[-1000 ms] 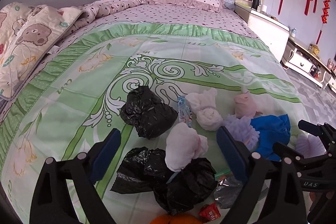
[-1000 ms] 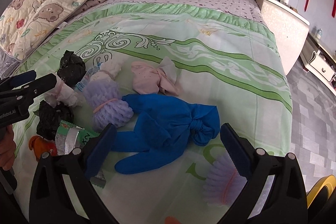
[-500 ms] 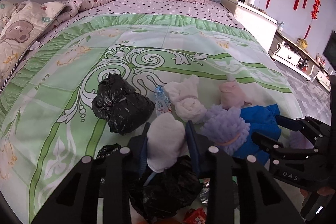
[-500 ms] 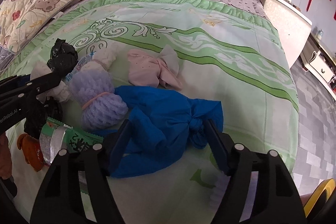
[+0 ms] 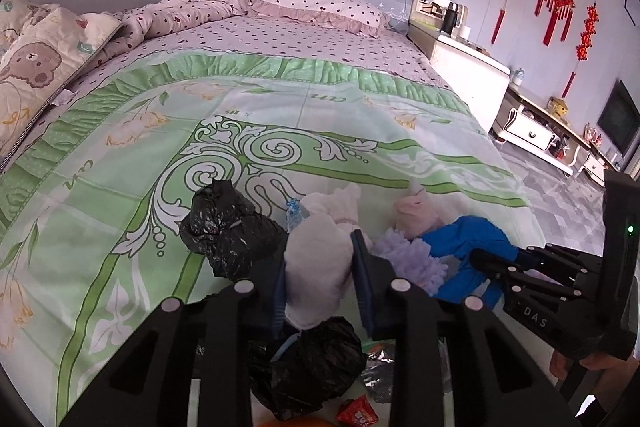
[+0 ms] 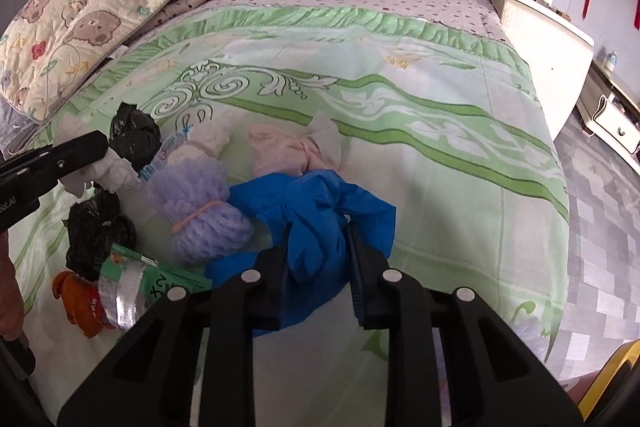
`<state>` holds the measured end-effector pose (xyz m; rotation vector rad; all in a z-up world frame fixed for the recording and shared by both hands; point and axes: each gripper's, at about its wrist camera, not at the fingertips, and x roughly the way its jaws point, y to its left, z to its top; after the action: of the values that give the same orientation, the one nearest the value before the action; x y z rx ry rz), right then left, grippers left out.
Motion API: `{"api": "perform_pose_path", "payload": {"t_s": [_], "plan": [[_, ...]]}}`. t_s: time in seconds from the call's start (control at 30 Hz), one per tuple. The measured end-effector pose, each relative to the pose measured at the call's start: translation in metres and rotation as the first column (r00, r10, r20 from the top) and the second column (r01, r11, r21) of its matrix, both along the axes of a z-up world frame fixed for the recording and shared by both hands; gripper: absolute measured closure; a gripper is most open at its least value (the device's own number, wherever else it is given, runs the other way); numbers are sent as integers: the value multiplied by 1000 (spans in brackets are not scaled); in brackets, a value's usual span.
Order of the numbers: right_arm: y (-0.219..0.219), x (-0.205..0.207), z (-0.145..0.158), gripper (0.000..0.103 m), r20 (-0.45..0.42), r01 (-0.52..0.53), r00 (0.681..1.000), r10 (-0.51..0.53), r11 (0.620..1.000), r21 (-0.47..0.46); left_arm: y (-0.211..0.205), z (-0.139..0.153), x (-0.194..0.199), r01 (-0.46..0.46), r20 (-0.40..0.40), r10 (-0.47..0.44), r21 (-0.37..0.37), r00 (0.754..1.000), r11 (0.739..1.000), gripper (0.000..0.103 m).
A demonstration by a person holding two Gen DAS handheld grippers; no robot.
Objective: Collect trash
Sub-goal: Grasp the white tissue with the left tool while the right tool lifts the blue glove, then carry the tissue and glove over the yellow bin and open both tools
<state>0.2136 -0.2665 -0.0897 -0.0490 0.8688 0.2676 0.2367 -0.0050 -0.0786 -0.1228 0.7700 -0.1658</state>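
A: Which step is this?
B: Grasping. The left gripper [image 5: 320, 273], just closing, pinches the soft white cloth bundle [image 5: 316, 275] at lower centre; the right gripper [image 6: 318, 259], also just closing, pinches the knotted blue cloth bundle [image 6: 320, 223] on the bed [image 6: 400, 87].
A: Next?
B: Probably lifting both clear.

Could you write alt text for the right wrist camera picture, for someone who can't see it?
The right gripper is clamped on a knotted blue bundle lying on a green patterned bedspread, with a purple fluffy bundle beside it.
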Motion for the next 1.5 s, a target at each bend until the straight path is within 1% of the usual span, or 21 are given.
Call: {"api": "perform_pose_path", "payload": {"t_s": [0.17,0.37,0.5,0.87,1.0,1.1,1.23,1.5], "plan": [[-10,-12,27,80,67,16,998,-20,998,63,7,8,-2,-5,16,5,-30,1000,1000,76],[-19,-25,53,80,128,32,991,-44,996,88,10,19,-9,1,46,1,-34,999,999,76],[-25,-32,66,80,148,38,987,-54,993,110,11,33,-23,10,77,-6,-50,997,999,77],[-25,-64,108,80,205,23,977,-51,991,135,14,83,-63,21,150,-9,-78,989,997,77],[-26,-79,124,80,228,20,972,-50,991,133,9,103,-78,26,182,-14,-60,983,998,77],[-30,-91,136,80,239,25,969,-57,991,133,6,116,-89,38,200,-25,-64,979,997,77],[-37,-109,150,80,260,30,964,-62,992,125,4,128,-103,65,203,-44,-98,978,993,77],[-55,-144,170,80,296,39,953,-70,993,110,-10,148,-129,103,236,-79,-92,969,990,77]]}}
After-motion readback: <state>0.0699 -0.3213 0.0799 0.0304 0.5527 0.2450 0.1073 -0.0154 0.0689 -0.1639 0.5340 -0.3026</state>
